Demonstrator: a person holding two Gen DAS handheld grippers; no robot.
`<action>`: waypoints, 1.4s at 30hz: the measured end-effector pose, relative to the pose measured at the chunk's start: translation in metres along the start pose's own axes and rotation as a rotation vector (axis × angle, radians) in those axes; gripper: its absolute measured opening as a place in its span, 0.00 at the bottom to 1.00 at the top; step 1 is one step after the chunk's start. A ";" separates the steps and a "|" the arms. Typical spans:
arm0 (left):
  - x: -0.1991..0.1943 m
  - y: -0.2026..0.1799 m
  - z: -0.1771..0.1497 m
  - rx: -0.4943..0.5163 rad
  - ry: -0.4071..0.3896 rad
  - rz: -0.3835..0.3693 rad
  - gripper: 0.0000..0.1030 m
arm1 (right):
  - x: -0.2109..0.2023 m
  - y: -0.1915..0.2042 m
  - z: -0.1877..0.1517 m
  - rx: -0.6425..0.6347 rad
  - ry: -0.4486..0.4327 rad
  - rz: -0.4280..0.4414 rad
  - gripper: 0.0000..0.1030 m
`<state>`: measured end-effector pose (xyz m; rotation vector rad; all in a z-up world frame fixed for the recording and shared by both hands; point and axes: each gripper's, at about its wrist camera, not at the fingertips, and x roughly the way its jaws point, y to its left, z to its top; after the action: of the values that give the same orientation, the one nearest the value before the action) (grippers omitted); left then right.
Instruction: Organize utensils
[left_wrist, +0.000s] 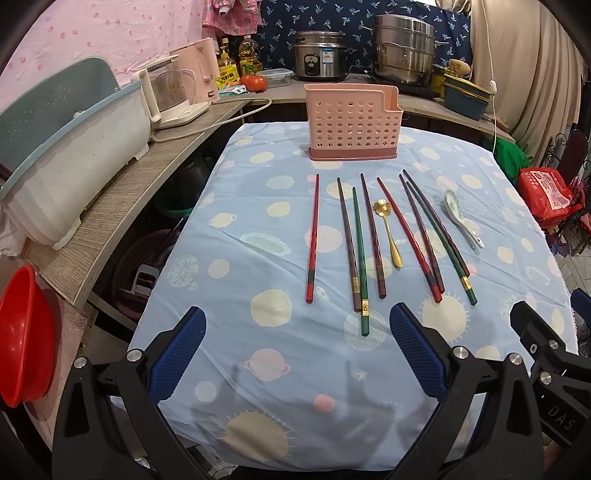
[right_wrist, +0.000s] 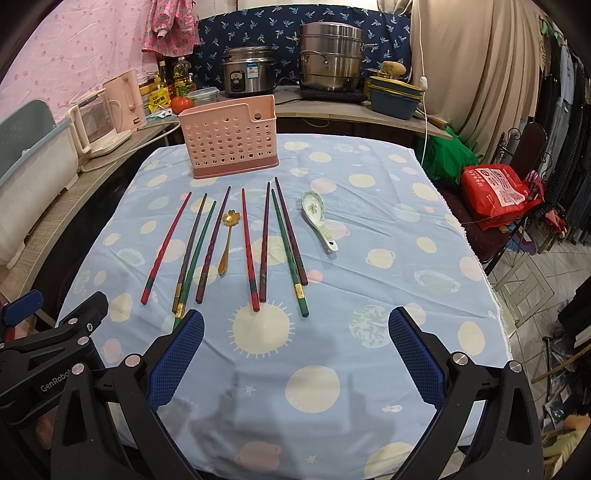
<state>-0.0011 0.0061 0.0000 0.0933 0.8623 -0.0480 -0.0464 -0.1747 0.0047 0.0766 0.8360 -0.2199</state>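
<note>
Both black two-finger grippers with blue ribbed pads, the left gripper (left_wrist: 297, 347) and the right gripper (right_wrist: 295, 347), hover spread wide and hold nothing above the near end of the pale blue planet-print tablecloth (left_wrist: 280, 380). Beyond them eight long lacquered chopsticks (left_wrist: 360, 254) lie roughly side by side, a gold flower-bowled spoon (left_wrist: 389, 230) among them and a white ceramic soup spoon (right_wrist: 319, 221) to their right. Farther back stands the pink perforated plastic utensil holder (left_wrist: 352, 123), upright.

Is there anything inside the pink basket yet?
No, the pink basket looks empty through its holes, and the chopsticks and both spoons still lie on the tablecloth.
</note>
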 end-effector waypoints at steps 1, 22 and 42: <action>0.000 0.000 0.000 0.002 -0.001 0.000 0.93 | 0.000 0.000 0.000 0.000 0.000 0.000 0.94; 0.002 0.000 0.002 0.005 0.024 0.006 0.93 | 0.000 0.000 0.001 0.001 0.000 0.000 0.94; 0.004 -0.001 0.000 0.000 0.032 0.009 0.93 | 0.002 -0.003 0.000 0.003 0.001 0.002 0.94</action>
<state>0.0012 0.0056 -0.0032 0.0981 0.8940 -0.0380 -0.0458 -0.1780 0.0035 0.0802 0.8362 -0.2191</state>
